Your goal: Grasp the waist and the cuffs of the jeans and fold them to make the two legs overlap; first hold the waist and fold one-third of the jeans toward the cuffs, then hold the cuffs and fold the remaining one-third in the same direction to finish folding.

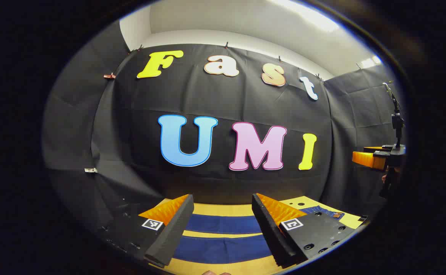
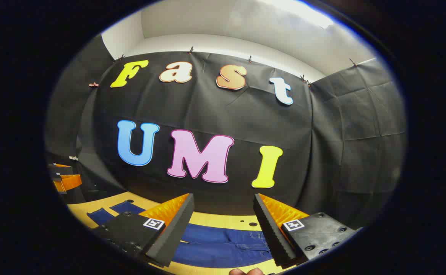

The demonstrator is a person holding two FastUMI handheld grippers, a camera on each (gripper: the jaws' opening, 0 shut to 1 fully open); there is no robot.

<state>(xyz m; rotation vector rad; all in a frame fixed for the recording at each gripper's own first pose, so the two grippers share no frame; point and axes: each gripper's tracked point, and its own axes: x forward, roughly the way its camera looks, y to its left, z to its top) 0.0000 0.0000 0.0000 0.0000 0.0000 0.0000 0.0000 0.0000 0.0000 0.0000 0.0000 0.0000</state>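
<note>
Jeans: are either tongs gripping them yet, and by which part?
Nothing is held. Left tongs and right tongs hang open above the jeans, spread flat.

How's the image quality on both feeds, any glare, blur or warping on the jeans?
Left gripper view: sharp, evenly lit, jeans glare-free; ceiling light blown out; fisheye bends the table edge. Right gripper view: equally sharp, jeans clear with seams readable; edges curve and dim toward the rim.

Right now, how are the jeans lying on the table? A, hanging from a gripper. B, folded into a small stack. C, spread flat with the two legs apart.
C: the jeans lie flat on the table, with a strip of tabletop showing between the legs.
</note>
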